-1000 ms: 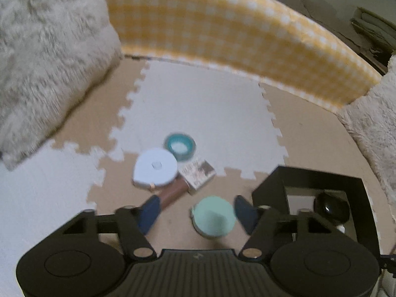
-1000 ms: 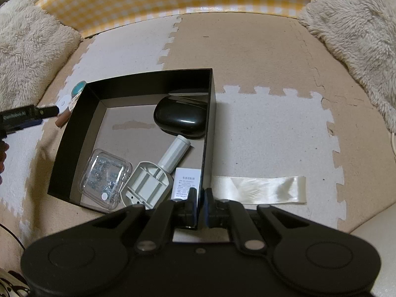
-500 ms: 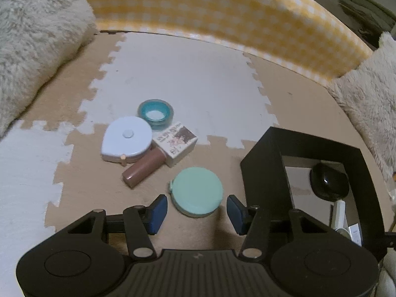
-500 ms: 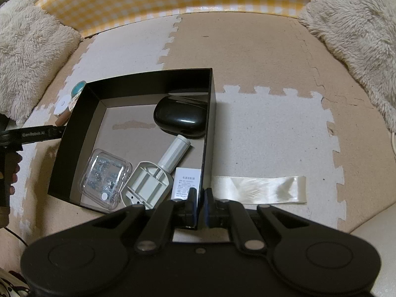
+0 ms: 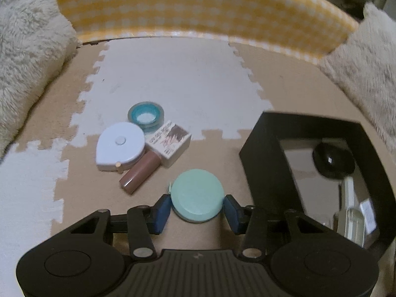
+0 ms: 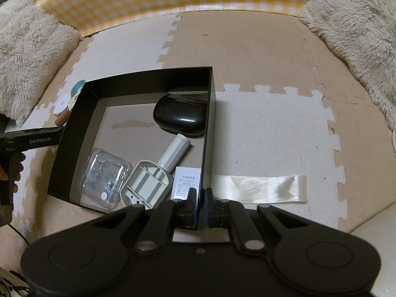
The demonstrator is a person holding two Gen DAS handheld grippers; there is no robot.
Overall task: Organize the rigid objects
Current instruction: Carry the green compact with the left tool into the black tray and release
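Note:
In the left wrist view my left gripper [image 5: 197,210] is open, its blue pads on either side of a round mint-green case [image 5: 198,195] lying on the mat. Behind it lie a brown tube [image 5: 139,172], a white tape measure [image 5: 120,146], a small printed box [image 5: 170,139] and a teal tape roll [image 5: 146,115]. In the right wrist view my right gripper [image 6: 201,206] is shut on the near right wall of the black box [image 6: 208,133]. The box holds a black case [image 6: 180,118], a white tool [image 6: 158,175], a clear plastic case [image 6: 105,178] and a white card [image 6: 185,182].
A yellow checked barrier [image 5: 198,7] rings the foam mat. Fluffy cushions lie at the left [image 5: 27,57] and right [image 6: 356,29]. A cream ribbon strip [image 6: 259,188] lies right of the box. The black box also shows at the right of the left wrist view [image 5: 267,158].
My left gripper has moved in on the mint-green case and its pads now flank it closely. My right gripper and the black box have stayed still.

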